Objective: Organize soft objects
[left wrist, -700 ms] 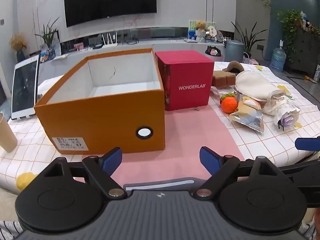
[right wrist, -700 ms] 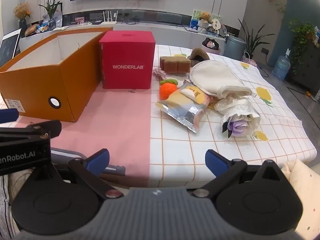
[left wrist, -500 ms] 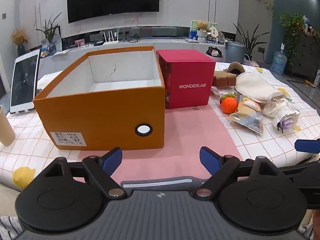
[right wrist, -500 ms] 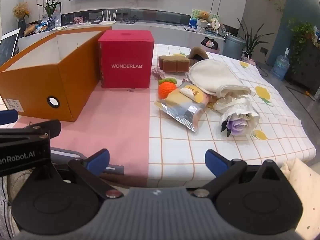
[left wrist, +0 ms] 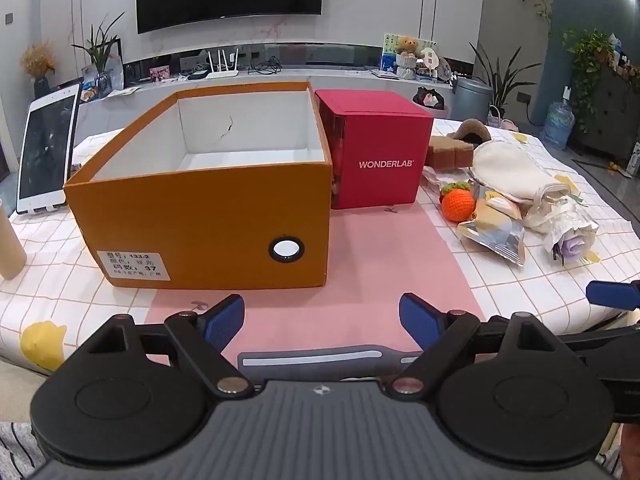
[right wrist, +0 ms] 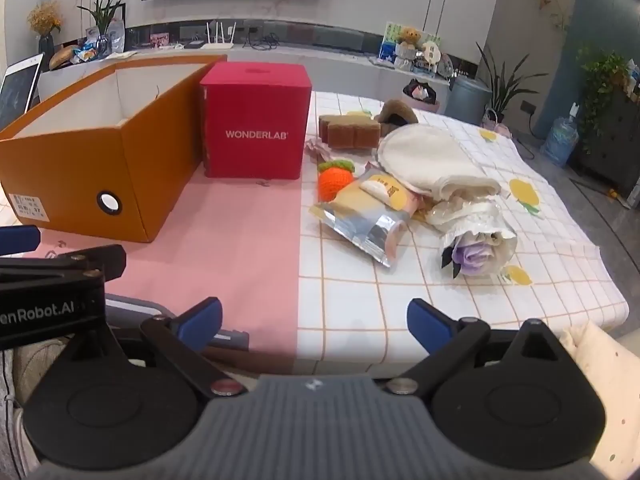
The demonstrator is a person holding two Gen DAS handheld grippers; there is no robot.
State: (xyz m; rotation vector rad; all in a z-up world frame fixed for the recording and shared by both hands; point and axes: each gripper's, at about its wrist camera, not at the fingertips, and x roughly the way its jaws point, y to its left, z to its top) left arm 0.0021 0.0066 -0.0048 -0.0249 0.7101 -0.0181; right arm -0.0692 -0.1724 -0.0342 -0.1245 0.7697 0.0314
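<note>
Rising a little since the earlier frames, the left gripper point(left wrist: 322, 318) is now looking deeper onto the white floor of the open orange cardboard box point(left wrist: 208, 216), its blue-padded jaws spread wide and holding nothing. Beside it, the right gripper point(right wrist: 314, 322) is hovering at the table's near edge, jaws likewise spread and empty. Touching the orange box's right side is standing a matte red WONDERLAB cube point(right wrist: 256, 124). Right of that cube, the soft things are lying heaped on the checked tablecloth point(right wrist: 360, 296): a crocheted orange fruit point(right wrist: 335, 181), a crinkly foil snack pouch point(right wrist: 366, 216), a folded cream cloth point(right wrist: 428, 158), brown sponge blocks point(right wrist: 352, 132) and a paper-wrapped purple flower point(right wrist: 474, 254). Only the left view is showing the propped tablet point(left wrist: 48, 152) left of the box.
</note>
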